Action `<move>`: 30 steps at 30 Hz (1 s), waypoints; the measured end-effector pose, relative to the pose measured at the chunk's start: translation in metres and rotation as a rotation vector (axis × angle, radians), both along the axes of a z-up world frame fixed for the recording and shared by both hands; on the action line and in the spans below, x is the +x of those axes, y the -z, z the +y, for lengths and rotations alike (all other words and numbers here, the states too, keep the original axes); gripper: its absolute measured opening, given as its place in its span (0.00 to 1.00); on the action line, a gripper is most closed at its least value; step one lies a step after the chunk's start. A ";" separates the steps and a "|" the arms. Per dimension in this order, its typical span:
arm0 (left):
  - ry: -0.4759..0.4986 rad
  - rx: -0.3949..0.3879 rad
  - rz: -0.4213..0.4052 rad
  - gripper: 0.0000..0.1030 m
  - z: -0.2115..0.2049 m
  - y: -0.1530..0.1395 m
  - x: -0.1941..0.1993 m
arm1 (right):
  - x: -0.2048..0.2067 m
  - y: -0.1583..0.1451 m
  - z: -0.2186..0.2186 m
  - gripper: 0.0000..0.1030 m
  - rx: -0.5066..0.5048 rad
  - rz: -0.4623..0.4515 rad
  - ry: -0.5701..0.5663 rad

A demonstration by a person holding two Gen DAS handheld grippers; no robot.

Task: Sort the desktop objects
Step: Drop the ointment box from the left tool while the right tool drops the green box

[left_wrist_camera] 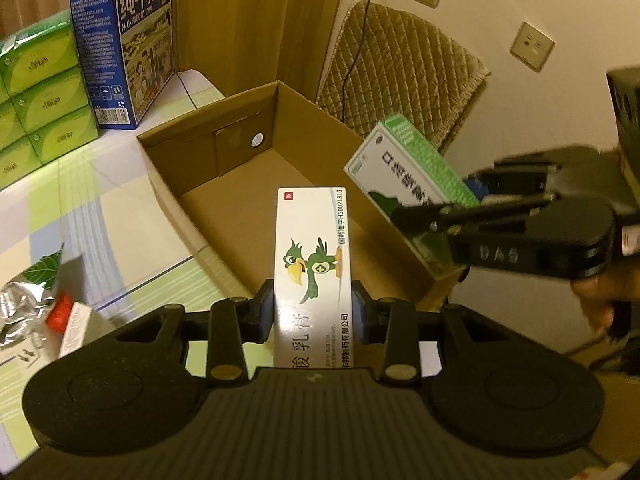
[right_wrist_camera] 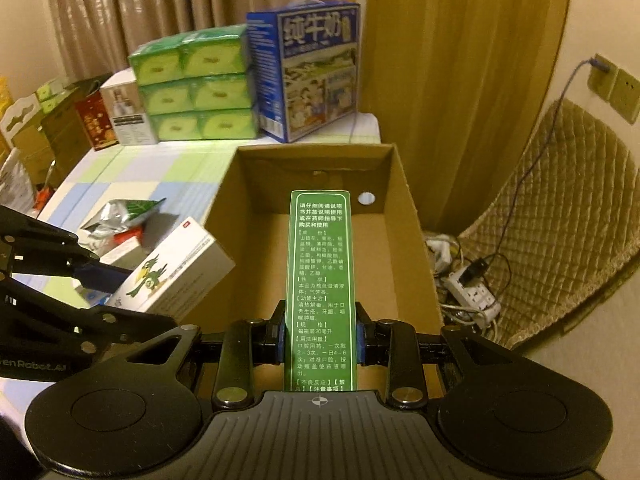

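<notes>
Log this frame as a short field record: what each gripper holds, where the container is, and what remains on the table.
left gripper: shut on white parrot box
right gripper: shut on green box
cardboard box: open, nothing seen inside, below both held boxes
left on table: foil pouch
background: tissue packs, milk carton

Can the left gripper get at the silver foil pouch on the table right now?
Probably not: the left gripper is shut on the white parrot box. The foil pouch lies unobstructed, but the box must be released first.
</notes>
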State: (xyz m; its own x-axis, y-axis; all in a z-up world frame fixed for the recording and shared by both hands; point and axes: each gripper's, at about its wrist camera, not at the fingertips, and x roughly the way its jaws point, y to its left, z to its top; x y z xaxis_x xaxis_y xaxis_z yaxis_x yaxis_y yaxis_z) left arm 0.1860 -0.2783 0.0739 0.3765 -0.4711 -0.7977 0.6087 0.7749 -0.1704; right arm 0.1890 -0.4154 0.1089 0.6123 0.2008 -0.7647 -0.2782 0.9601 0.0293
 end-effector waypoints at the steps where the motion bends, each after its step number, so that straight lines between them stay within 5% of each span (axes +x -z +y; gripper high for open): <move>1: -0.007 -0.002 0.002 0.32 -0.004 0.002 0.003 | 0.002 0.002 -0.003 0.27 0.002 0.003 0.005; 17: -0.079 -0.019 0.044 0.32 -0.033 0.039 0.028 | 0.023 0.036 -0.022 0.27 0.019 0.062 0.048; 30: -0.128 -0.020 -0.017 0.32 -0.002 0.024 0.028 | 0.025 0.047 -0.012 0.27 0.050 0.073 0.040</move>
State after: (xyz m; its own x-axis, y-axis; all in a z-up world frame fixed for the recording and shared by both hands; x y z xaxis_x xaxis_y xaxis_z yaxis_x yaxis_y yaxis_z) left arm 0.2135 -0.2801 0.0503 0.4478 -0.4337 -0.7819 0.5076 0.8432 -0.1770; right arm 0.2140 -0.4273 0.0622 0.5639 0.2161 -0.7971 -0.2350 0.9672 0.0960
